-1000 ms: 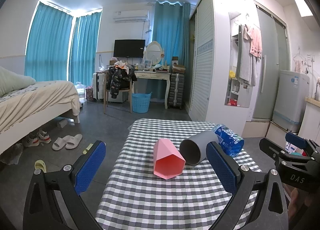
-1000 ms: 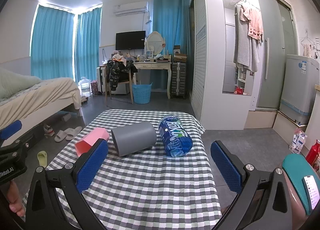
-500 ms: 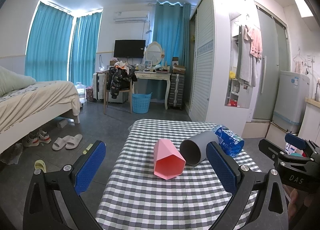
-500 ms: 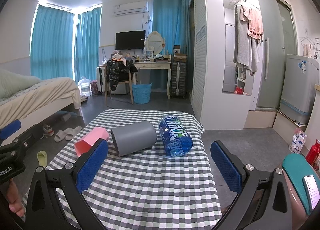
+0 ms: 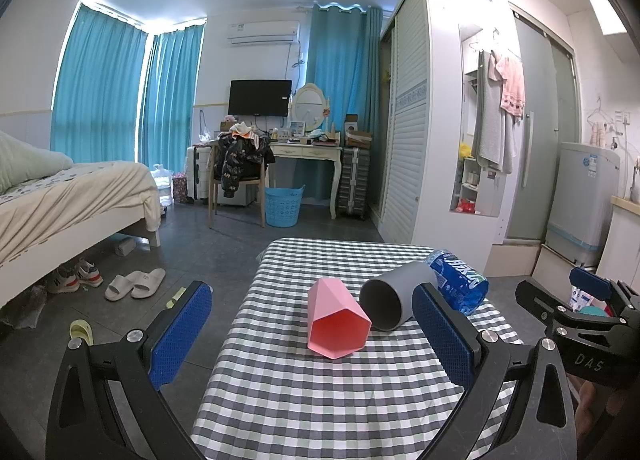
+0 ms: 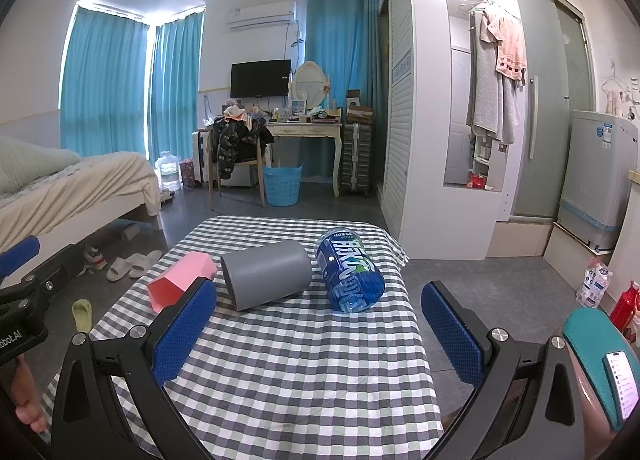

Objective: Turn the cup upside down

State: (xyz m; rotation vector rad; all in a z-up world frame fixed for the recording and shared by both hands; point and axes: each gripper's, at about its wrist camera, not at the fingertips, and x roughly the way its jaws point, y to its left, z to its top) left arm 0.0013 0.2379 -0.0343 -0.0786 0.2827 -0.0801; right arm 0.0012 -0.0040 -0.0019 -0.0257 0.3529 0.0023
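Three things lay on their sides in a row on your checked tablecloth (image 5: 320,400): a faceted pink cup (image 5: 336,318) at the left, a grey cup (image 5: 394,298) in the middle and a blue water bottle (image 6: 349,274) at the right. The pink cup's open mouth faced your left gripper (image 5: 312,336), and its rim sat right against the grey cup's rim, whether touching or only overlapping in view I cannot tell. The grey cup lay just beside the bottle. You held both tools back from the row, above the near part of the cloth. The left gripper's blue pads (image 5: 180,334) stood wide apart with nothing between them, and your right gripper (image 6: 318,334) was spread the same way, gripping nothing.
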